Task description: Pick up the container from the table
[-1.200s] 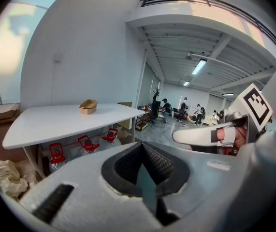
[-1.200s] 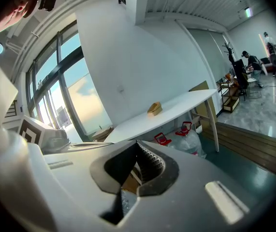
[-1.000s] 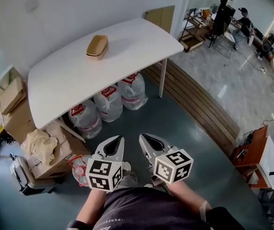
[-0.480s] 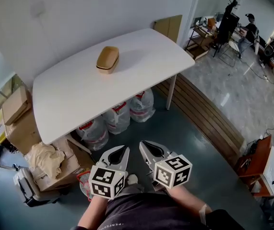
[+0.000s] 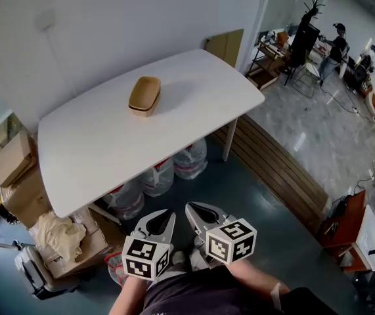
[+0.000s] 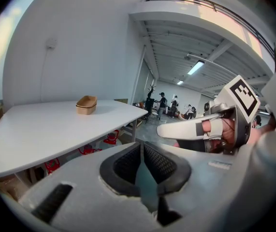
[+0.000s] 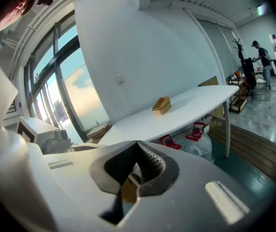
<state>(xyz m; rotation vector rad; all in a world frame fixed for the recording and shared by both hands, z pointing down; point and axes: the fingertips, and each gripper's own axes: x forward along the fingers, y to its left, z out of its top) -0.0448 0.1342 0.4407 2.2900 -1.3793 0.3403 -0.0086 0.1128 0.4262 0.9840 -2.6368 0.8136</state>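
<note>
Container (image 5: 144,96) on the bench (image 5: 95,156), near its 12 o'clock edge; bags (image 5: 190,159) under the bench; boxes (image 5: 13,169) at 9 o'clock.

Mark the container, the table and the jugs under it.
container (image 5: 144,95), head view, its middle.
table (image 5: 102,146), head view, bare top near the front edge.
jugs (image 5: 191,161), head view, body of the rightmost jug.
</note>
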